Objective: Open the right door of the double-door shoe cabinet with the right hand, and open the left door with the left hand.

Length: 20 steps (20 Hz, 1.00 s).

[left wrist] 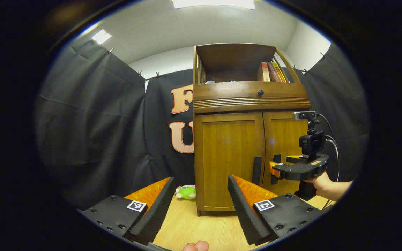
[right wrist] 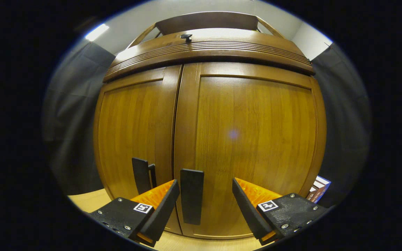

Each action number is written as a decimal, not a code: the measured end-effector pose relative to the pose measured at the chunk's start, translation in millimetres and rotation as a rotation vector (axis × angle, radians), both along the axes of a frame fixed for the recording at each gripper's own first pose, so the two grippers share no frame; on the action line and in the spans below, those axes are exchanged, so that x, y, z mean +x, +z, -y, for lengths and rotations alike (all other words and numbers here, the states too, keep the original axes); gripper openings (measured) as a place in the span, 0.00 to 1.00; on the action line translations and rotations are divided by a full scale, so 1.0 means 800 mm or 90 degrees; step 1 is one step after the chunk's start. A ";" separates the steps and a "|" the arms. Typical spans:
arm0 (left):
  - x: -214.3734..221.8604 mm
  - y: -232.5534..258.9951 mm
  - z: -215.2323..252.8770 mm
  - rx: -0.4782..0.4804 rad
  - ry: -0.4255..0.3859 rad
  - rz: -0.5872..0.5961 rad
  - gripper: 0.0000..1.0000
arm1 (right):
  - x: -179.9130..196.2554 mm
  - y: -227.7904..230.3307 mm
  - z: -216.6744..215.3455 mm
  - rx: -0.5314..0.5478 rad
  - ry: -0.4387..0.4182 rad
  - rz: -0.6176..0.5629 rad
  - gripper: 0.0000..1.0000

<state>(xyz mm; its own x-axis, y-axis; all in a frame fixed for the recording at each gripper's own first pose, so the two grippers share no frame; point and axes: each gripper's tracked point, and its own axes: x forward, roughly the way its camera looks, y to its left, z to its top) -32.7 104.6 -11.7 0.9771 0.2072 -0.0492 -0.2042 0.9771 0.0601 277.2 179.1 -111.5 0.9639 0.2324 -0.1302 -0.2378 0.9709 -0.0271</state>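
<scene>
1. Black curtains (left wrist: 92, 115) hang on clips around the booth.
2. White wall (left wrist: 162, 62) and ceiling show above them, with bright ceiling lights (left wrist: 101, 36).
3. A pale wooden floor (left wrist: 194, 223) runs underneath.
4. A green plush toy (left wrist: 187, 192) lies by the curtain.
</scene>
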 end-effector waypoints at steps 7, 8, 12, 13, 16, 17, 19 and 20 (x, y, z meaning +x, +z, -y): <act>0.008 0.005 -0.010 0.001 -0.005 0.008 0.96 | 0.012 -0.012 0.000 -0.003 -0.035 0.008 0.86; 0.009 0.004 -0.009 -0.002 -0.007 0.007 0.95 | 0.011 -0.014 0.000 -0.001 -0.038 0.007 0.85; 0.012 0.004 -0.008 -0.001 -0.010 0.006 0.96 | 0.011 -0.021 -0.016 0.036 -0.023 -0.011 0.53; 0.012 0.004 -0.008 0.000 -0.012 0.007 0.96 | 0.007 -0.023 -0.023 0.045 -0.012 -0.015 0.41; 0.010 0.006 -0.006 0.003 -0.014 0.010 0.95 | 0.008 -0.023 -0.023 0.045 -0.004 -0.010 0.34; 0.009 0.007 -0.004 0.004 -0.017 0.009 0.96 | 0.008 -0.026 -0.024 0.040 0.004 -0.017 0.33; 0.009 0.008 0.002 0.006 -0.025 0.009 0.96 | 0.006 -0.026 -0.024 0.042 0.009 -0.021 0.22; 0.010 0.010 0.007 0.007 -0.030 0.011 0.98 | 0.004 -0.026 -0.024 0.044 0.009 -0.021 0.38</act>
